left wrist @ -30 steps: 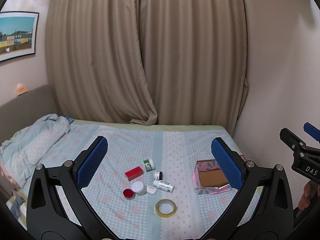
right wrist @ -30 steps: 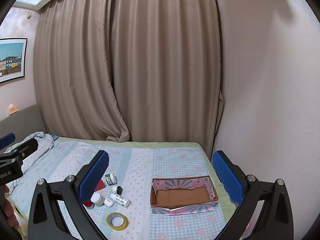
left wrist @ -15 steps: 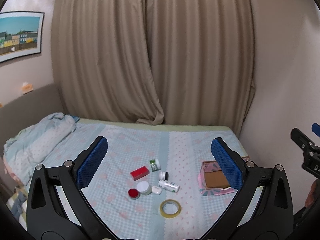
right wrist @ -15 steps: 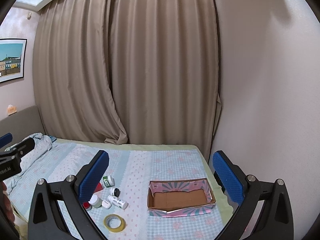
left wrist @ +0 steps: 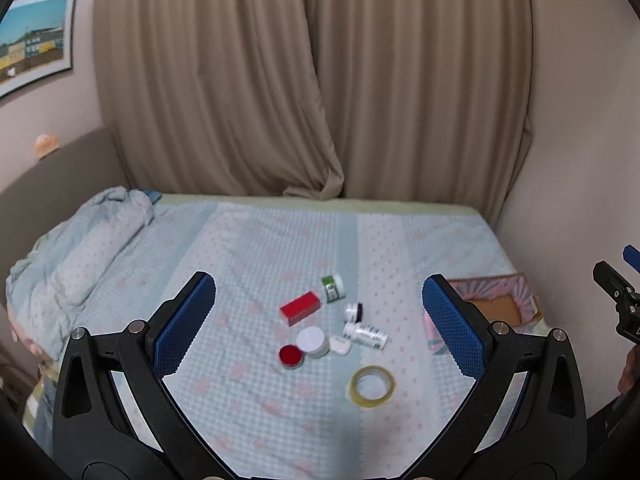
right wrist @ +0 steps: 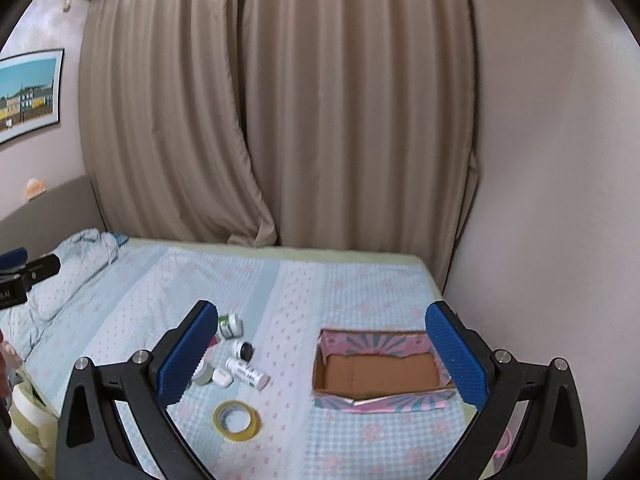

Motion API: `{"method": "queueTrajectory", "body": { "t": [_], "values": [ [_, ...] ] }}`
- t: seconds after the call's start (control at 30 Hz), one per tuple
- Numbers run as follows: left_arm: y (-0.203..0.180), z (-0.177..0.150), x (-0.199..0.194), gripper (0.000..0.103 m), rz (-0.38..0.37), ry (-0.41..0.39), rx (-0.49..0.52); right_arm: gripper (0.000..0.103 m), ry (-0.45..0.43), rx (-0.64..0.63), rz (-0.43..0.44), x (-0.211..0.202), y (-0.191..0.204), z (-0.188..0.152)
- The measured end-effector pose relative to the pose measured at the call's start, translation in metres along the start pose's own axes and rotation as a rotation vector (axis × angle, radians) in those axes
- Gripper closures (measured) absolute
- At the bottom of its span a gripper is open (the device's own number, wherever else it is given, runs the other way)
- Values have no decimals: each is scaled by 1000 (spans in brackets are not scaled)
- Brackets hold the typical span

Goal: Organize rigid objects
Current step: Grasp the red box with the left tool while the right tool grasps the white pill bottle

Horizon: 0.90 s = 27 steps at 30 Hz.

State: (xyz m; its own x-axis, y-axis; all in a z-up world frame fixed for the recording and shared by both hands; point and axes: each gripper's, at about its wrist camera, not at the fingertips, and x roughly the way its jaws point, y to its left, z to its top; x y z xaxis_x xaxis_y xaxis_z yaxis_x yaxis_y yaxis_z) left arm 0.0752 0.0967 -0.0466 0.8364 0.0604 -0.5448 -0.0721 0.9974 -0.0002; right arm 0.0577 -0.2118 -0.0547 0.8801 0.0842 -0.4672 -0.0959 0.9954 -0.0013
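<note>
While both tools hang above the bed with nothing between their blue pads, the left gripper [left wrist: 319,325] has its jaws spread wide, and the right gripper [right wrist: 322,354] is spread just as wide. Framed between the left gripper's fingers lies a loose cluster of small items on the bed [left wrist: 240,240], whose cover is pale blue check with pink flowers. A red box [left wrist: 300,308] lies at the cluster's far left, with a green-labelled jar [left wrist: 333,288] just beside it on its side. Nearer the camera sit a red-lidded tin [left wrist: 291,356] and a white-lidded jar [left wrist: 313,342], close together, then a small white case [left wrist: 340,345] and a white bottle [left wrist: 365,335] lying flat. A small black-capped bottle [left wrist: 354,311] lies just beyond the white bottle. A roll of yellow tape [left wrist: 372,386] lies flat, nearest the camera and a little apart from the rest. To the right of the cluster, well apart from it, an open cardboard box [right wrist: 376,372] wrapped in pink-and-teal paper stands near the bed's right edge; in the right wrist view its brown floor is bare. A rumpled blue quilt [left wrist: 72,256] is heaped at the bed's left end. Beige curtains [left wrist: 312,80] close the far wall, and a framed picture [left wrist: 34,40] hangs on the left wall.
</note>
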Motion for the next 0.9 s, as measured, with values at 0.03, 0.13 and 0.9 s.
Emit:
{"method": "queueTrajectory", "body": {
  "t": [0.03,0.13,0.9],
  "values": [
    [9,0,11,0,-7,14,7,0,10,-3,1,6,4,-2],
    [35,4,46,0,-51,65,23,0,46,-7,5,31,23,-9],
    [74,-43,425,1,-328,511,355,0,428,-158,105,285,135,-73]
  ]
}}
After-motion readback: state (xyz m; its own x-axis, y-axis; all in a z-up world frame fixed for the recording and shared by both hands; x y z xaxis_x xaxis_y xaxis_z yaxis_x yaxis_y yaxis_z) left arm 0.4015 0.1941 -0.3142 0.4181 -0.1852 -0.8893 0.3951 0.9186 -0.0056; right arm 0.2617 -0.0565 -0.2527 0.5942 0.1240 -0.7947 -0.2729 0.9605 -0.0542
